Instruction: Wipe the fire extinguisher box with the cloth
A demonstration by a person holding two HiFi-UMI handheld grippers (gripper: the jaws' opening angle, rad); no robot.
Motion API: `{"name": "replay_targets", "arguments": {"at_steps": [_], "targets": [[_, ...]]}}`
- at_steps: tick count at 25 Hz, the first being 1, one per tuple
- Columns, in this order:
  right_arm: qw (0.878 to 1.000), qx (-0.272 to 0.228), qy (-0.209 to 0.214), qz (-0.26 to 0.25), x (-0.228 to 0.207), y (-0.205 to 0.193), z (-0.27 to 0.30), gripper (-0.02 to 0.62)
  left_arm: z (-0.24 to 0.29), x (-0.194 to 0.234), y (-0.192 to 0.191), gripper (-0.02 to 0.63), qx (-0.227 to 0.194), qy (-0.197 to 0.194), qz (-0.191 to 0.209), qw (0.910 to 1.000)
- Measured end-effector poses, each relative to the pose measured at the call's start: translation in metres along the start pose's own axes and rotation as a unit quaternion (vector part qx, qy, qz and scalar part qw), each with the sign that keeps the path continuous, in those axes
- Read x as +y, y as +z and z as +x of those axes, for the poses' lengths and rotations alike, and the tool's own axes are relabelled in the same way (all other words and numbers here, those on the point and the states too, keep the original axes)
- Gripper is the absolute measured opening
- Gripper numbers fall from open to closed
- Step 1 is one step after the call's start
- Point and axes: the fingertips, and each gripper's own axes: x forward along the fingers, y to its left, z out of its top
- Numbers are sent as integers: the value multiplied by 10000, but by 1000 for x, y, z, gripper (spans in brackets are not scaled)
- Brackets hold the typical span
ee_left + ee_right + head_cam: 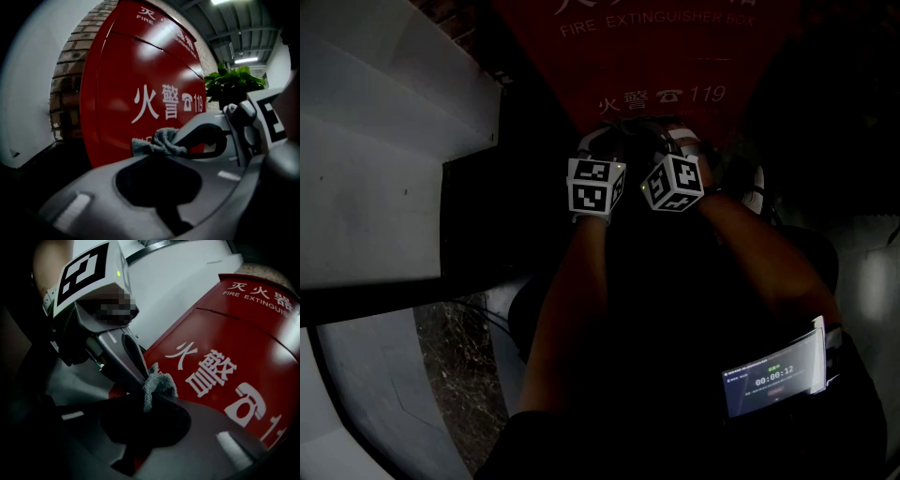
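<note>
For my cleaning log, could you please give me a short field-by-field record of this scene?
target: red fire extinguisher box, brick wall beside it
cloth: grey, bunched, in front of the box's lower front
left gripper: shut on the cloth
right gripper: shut on the cloth, tips meeting the left's
cloth touching box: cannot tell
background: green plant
</note>
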Motion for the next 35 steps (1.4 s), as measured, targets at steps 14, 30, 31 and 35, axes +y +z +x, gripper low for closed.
{"name": "replay_targets", "arguments": {"at_steps": [14, 30, 31, 35], "targets": [[9969, 520, 587, -36, 44, -38, 22, 31, 23, -5, -55, 0, 1133, -301, 92, 9931], [9994, 123, -43, -328, -24, 43, -28, 32, -40, 1, 68, 0, -595, -39, -821, 9948], [9987, 78, 21, -513, -29, 55, -35, 32, -49, -2, 93, 0, -925, -79, -657, 9935], [9961, -337, -134, -806, -52, 110, -66, 32, -92, -37, 187, 0, -1984, -16, 664, 9779]]}}
